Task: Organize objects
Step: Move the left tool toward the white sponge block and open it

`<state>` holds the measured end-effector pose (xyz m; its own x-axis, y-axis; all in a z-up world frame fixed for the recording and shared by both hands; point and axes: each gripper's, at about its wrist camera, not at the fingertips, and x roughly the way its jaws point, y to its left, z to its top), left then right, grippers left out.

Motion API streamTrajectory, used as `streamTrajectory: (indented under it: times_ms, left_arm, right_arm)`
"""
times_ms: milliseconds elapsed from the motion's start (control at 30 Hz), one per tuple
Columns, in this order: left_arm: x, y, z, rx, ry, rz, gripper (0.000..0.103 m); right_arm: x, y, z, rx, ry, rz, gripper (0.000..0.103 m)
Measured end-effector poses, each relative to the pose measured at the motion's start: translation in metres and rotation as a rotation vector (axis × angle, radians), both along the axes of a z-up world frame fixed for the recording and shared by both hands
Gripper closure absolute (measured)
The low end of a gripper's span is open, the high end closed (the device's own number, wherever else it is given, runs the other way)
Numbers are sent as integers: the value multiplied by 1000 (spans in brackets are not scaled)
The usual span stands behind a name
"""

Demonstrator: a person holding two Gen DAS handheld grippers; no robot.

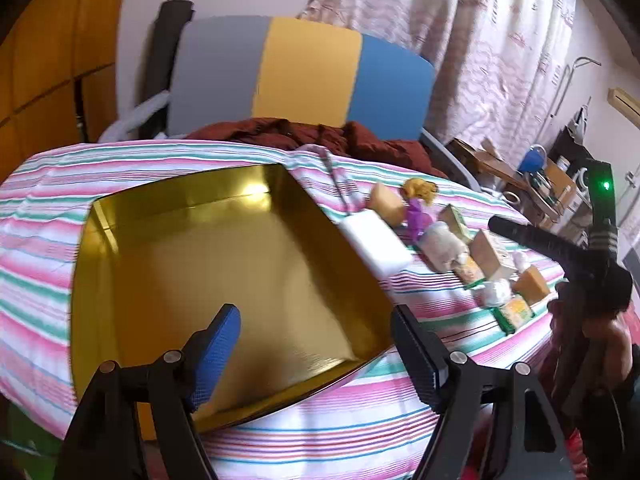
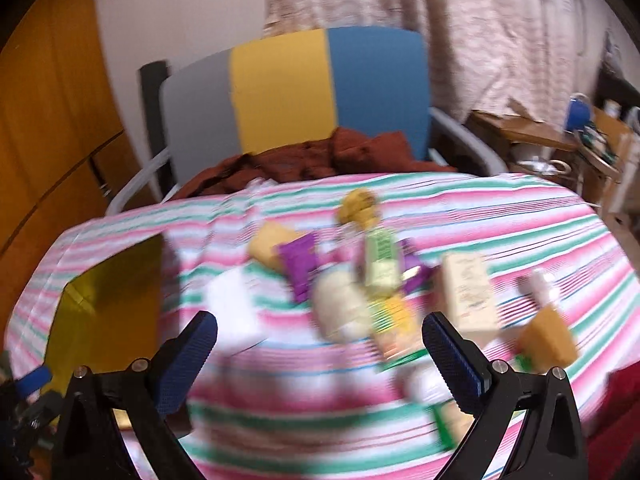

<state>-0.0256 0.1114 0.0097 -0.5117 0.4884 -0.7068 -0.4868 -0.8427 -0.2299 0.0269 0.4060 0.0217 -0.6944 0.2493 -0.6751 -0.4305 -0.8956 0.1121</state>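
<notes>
Tray (image 1: 208,264) interior only from left wrist view

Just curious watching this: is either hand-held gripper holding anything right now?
No. The left hand-held gripper is open above the gold tray, and the right hand-held gripper is open over the scattered items.

Right view motion-blurred; glare on gold tray (image 1: 192,240).

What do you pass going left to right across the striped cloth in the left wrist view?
Gold tray → white box → purple packet → tan carton → orange block.
</notes>
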Motion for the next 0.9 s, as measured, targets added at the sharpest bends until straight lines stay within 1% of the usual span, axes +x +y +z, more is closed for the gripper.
streamTrajectory:
  times_ms: [133,233,300,367,400,467,500,600,800,867,900]
  left_arm:
    - [-9,31,6,-8,-7,-65,24]
    - [-16,57,12,-13,-11,-109,25]
    - [-24,79,13,-16,-28,-141,24]
    - [-34,98,9,-35,-52,-149,24]
    - [-40,107,6,-39,-69,-150,24]
    - [-50,123,0,-47,-98,-155,24]
    - [-53,128,-1,-49,-109,-156,25]
    - [-69,153,-18,-72,-163,-150,25]
    - [-97,179,-46,-119,-267,-85,26]
    - [-104,184,-53,-129,-287,-68,25]
    - [-106,186,-56,-151,-287,-51,25]
  right_arm:
    - [-1,47,8,34,4,-61,0]
    - [-3,80,5,49,12,-85,0]
    - [-1,95,1,34,22,-101,0]
    - [2,109,-6,8,43,-119,0]
    - [2,116,-12,-15,37,-136,0]
    - [-1,123,-19,-56,8,-149,0]
    - [-1,127,-19,-74,18,-154,0]
    - [-2,128,-20,-92,18,-138,0]
    - [-4,116,-15,-48,32,-89,0]
    - [-3,115,-12,-48,43,-77,0]
    - [-3,114,-12,-50,48,-74,0]
